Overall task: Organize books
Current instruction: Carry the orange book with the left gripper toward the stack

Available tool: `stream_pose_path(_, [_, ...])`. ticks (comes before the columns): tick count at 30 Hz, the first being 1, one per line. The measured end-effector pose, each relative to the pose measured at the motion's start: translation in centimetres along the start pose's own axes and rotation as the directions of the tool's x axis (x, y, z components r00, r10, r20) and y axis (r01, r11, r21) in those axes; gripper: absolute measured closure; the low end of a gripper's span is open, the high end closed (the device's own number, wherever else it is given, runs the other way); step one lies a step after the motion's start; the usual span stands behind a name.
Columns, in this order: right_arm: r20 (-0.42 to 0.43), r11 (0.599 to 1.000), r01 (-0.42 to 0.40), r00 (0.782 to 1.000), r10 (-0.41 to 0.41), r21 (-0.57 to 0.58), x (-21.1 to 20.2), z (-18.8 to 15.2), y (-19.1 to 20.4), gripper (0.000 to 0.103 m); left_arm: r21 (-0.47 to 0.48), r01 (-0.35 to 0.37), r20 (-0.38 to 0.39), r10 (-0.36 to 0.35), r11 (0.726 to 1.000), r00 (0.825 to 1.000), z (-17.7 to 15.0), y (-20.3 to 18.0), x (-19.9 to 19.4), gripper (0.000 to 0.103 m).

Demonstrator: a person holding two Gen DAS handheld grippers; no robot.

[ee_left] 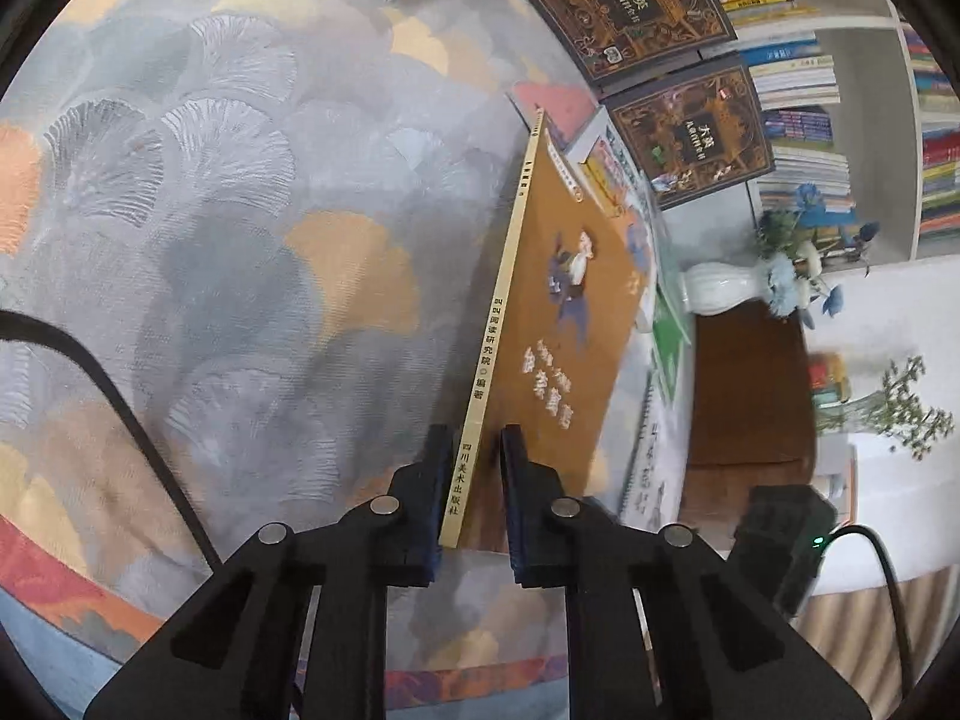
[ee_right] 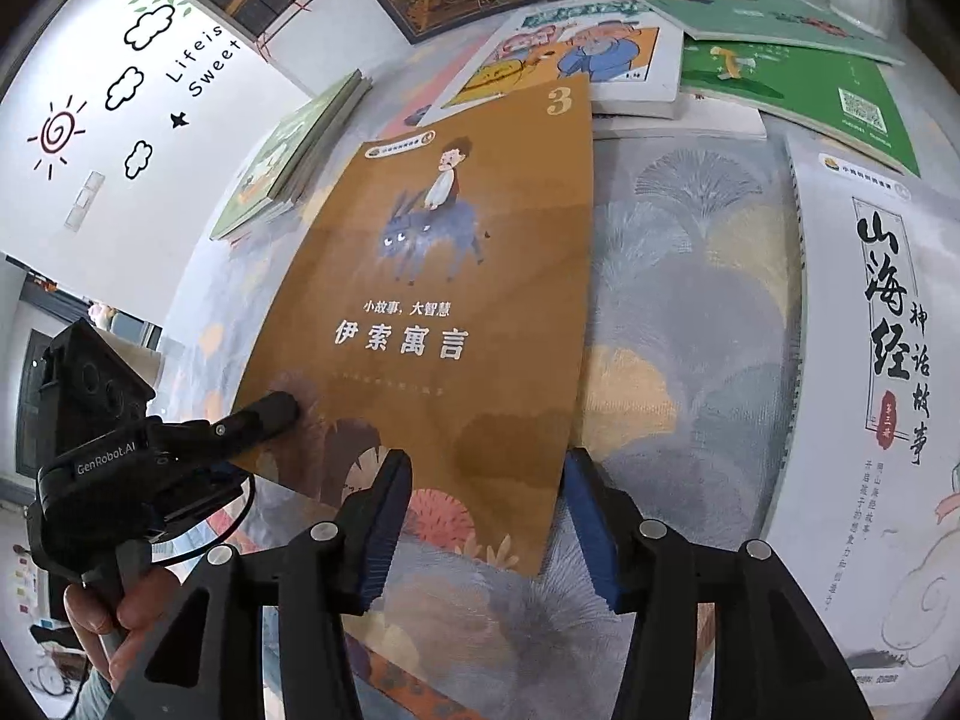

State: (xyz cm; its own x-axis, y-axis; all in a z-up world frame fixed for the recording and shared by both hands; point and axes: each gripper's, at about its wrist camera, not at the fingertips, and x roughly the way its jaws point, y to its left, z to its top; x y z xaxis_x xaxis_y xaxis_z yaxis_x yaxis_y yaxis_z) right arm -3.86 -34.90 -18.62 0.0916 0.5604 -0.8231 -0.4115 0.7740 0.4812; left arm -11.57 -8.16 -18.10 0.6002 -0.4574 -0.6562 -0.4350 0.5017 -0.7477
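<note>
Left gripper astride brown book's spine

My left wrist view looks close along the thin brown donkey-cover book's spine; my right wrist view faces its front cover from above. Both share it.
</note>
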Motion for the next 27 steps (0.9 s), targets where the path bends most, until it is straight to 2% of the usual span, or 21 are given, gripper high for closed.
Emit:
stream_pose_path(2, [-0.032,0.997,-0.048,0.998,0.05,0.055,-0.2,0.3,-0.7,0.049,-0.084,0.094,-0.015,-0.096,0.992,0.995,0.5,0.5,-0.3,0.091])
stream_pose_path(4, [-0.06,0.984,-0.111,0.991,0.12,0.141,-0.5,0.3,-2.0,0.048,-0.146,0.164,-0.018,-0.169,0.976,0.985,1.1,0.7,-0.5,0.091])
stream_pose_path(5, [-0.073,0.971,-0.148,0.984,0.165,0.19,-0.5,0.1,-2.8,0.044,-0.158,0.175,-0.025,-0.182,0.972,0.983,1.3,0.5,-0.7,0.091])
stream_pose_path(6, [-0.088,0.943,-0.212,0.966,0.242,0.257,-0.4,0.0,-3.9,0.043,-0.165,0.183,-0.031,-0.191,0.969,0.981,1.5,0.3,-0.7,0.091])
stream_pose_path(8, [-0.074,0.889,-0.297,0.937,0.342,0.35,-0.3,-0.3,-5.6,0.035,-0.181,0.205,-0.053,-0.217,0.962,0.975,2.4,-0.6,-0.4,0.091])
stream_pose_path(11, [-0.021,0.81,-0.388,0.897,0.441,0.441,0.0,-0.7,-7.4,0.033,-0.179,0.205,-0.082,-0.222,0.962,0.971,3.0,-1.9,0.0,0.091])
stream_pose_path(13, [-0.005,0.793,-0.408,0.888,0.46,0.452,-0.1,-0.7,-7.7,0.032,-0.178,0.198,-0.103,-0.218,0.964,0.971,3.2,-2.8,0.3,0.091])
stream_pose_path(16, [0.015,0.781,-0.433,0.878,0.478,0.45,-0.2,-1.0,-7.8,0.032,-0.205,0.221,-0.134,-0.251,0.953,0.959,3.0,-3.1,0.7,0.091])
stream_pose_path(21, [0.138,0.696,-0.532,0.831,0.539,0.482,0.0,-0.5,-8.8,0.034,-0.224,0.199,-0.173,-0.24,0.954,0.955,3.0,-2.8,1.2,0.091])
stream_pose_path(24, [0.158,0.675,-0.553,0.817,0.555,0.488,0.4,0.7,-9.0,0.043,-0.235,0.186,-0.181,-0.231,0.954,0.956,3.2,-2.3,1.2,0.091])
stream_pose_path(26, [0.152,0.685,-0.541,0.826,0.543,0.489,1.0,1.3,-9.0,0.059,-0.199,0.148,-0.182,-0.185,0.969,0.966,3.4,-2.5,0.9,0.091])
stream_pose_path(27, [0.148,0.693,-0.531,0.832,0.534,0.487,1.1,1.4,-8.9,0.062,-0.185,0.138,-0.184,-0.172,0.973,0.968,3.6,-2.6,0.8,0.091])
